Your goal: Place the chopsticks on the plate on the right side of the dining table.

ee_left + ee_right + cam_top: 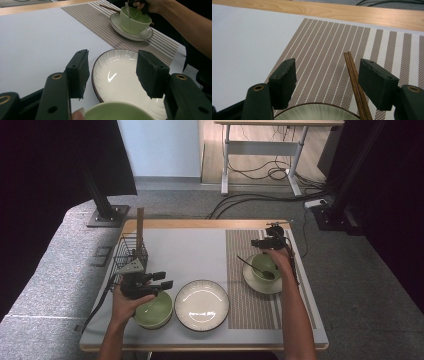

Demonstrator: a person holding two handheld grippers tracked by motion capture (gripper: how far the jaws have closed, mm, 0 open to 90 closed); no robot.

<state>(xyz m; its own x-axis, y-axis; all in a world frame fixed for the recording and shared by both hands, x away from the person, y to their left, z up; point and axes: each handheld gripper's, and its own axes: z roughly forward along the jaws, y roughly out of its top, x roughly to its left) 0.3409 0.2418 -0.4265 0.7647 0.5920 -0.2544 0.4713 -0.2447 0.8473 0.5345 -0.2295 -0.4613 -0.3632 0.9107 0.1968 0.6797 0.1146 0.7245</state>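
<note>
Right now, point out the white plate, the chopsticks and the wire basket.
white plate (201,304), high view, on its ribbed centre.
chopsticks (354,81), right gripper view, on the shafts lying on the striped mat.
wire basket (131,251), high view, on its front mesh wall.

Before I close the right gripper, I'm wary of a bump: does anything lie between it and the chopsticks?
Nothing visible does. The right gripper is open, and the chopsticks lie on the striped placemat between its jaws, close to one of them, beside the saucer rim.
</note>
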